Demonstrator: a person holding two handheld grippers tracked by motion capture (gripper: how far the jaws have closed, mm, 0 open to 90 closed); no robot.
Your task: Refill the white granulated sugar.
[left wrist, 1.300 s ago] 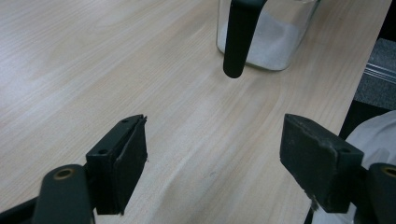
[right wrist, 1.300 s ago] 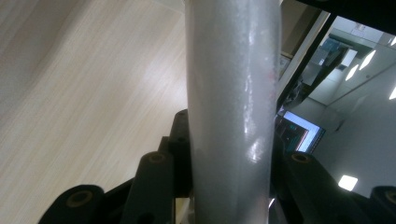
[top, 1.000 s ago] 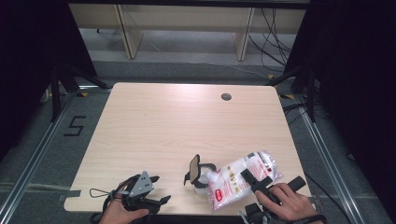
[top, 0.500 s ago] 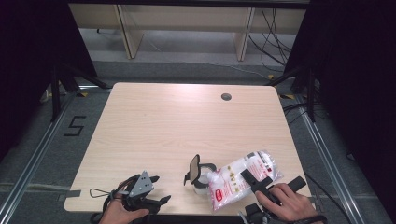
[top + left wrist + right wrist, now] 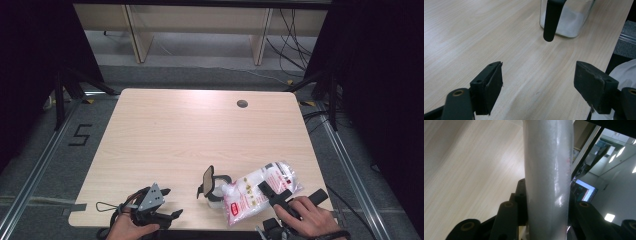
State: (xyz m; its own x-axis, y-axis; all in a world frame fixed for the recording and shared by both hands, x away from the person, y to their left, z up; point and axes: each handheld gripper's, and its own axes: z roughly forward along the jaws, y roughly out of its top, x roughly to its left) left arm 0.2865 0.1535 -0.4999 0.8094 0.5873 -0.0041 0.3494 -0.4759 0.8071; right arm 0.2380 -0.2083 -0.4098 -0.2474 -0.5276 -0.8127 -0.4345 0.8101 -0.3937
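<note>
A clear plastic bag of white grains (image 5: 252, 189) with a red label lies tilted at the table's front right. My right gripper (image 5: 267, 192) is shut on it, and the bag (image 5: 546, 157) rises as a pale column between the black jaws of that gripper (image 5: 546, 212). Just left of the bag stands a small glass jar (image 5: 215, 194) holding white powder, its black lid (image 5: 207, 181) flipped up. My left gripper (image 5: 171, 202) rests at the front left edge, open and holding nothing. From the left gripper (image 5: 539, 85), the jar (image 5: 569, 22) sits ahead of the jaws, apart from them.
The light wooden table (image 5: 190, 130) has a round cable hole (image 5: 242, 104) at the back right. Its front edge runs just under both hands. Shelving and cables stand on the floor beyond the far edge.
</note>
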